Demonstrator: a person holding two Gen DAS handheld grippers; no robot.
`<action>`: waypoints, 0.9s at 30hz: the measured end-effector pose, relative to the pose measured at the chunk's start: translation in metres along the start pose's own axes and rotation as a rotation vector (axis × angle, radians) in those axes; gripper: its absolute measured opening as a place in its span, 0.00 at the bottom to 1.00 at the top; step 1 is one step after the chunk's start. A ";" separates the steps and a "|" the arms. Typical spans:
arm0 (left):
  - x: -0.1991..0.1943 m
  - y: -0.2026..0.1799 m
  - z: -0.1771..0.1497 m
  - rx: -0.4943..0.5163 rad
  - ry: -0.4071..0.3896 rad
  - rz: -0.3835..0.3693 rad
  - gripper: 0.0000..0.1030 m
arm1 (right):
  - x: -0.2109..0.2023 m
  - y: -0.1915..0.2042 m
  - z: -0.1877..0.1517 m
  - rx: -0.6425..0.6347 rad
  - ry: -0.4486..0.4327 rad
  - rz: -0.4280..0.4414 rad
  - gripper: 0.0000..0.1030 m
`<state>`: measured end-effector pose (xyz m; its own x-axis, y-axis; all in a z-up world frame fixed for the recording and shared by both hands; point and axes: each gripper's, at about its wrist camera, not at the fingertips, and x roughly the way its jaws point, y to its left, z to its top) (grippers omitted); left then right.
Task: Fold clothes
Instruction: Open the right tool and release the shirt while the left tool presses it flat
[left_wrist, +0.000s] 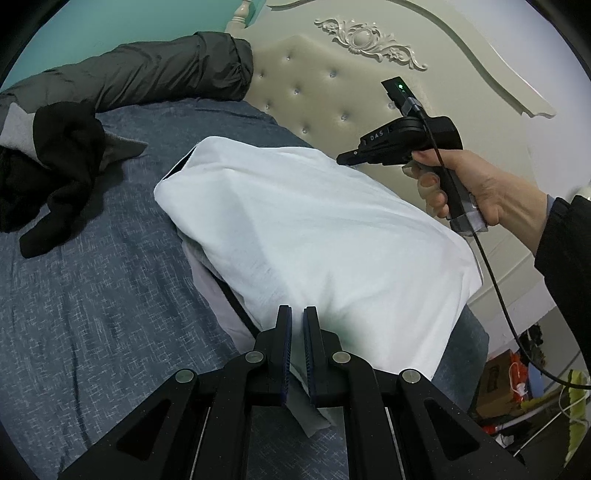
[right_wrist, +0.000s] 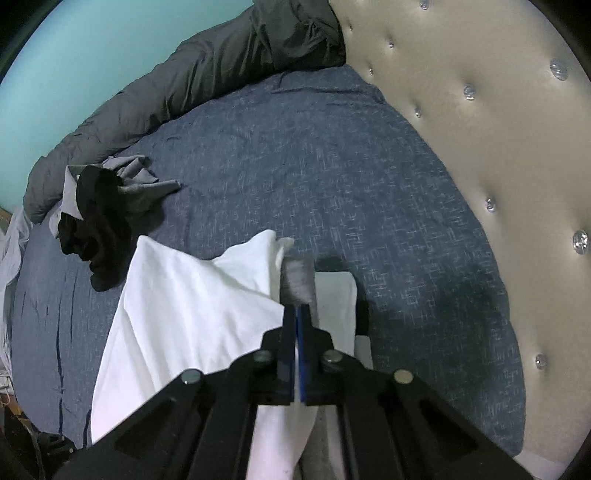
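Note:
A white garment (left_wrist: 314, 229) lies puffed up on the blue bedspread (left_wrist: 92, 295). My left gripper (left_wrist: 297, 312) is at its near edge, jaws almost together, with a strip of pale cloth caught between the pads. A hand (left_wrist: 480, 192) holds my right gripper (left_wrist: 340, 159) at the garment's far edge. In the right wrist view that gripper (right_wrist: 297, 308) is shut, a white sliver of the garment (right_wrist: 192, 302) shows between its pads, and the folds run towards its tips. A grey patch (right_wrist: 297, 280) sits just ahead of the tips.
A crumpled black garment (left_wrist: 62, 166) on grey cloth lies to the left on the bed (right_wrist: 99, 229). A dark grey padded coat (left_wrist: 155, 70) runs along the far edge by the teal wall. The cream tufted headboard (right_wrist: 461, 147) is at the right. Boxes and clutter (left_wrist: 517, 387) are on the floor.

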<state>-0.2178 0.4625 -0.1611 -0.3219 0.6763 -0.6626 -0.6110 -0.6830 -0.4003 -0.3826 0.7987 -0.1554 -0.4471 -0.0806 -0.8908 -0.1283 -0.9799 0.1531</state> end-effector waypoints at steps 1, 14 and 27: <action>0.000 0.000 0.000 -0.002 -0.001 0.000 0.07 | -0.001 -0.002 0.000 0.005 -0.014 -0.021 0.00; 0.001 0.002 -0.003 -0.004 0.001 -0.004 0.07 | 0.018 -0.023 0.000 0.063 -0.001 -0.174 0.00; -0.003 0.004 -0.002 -0.013 0.012 0.000 0.07 | -0.030 -0.006 -0.008 0.026 -0.095 -0.093 0.28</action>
<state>-0.2178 0.4571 -0.1614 -0.3128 0.6731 -0.6701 -0.6012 -0.6865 -0.4089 -0.3613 0.8054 -0.1326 -0.5135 0.0293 -0.8576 -0.1955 -0.9771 0.0837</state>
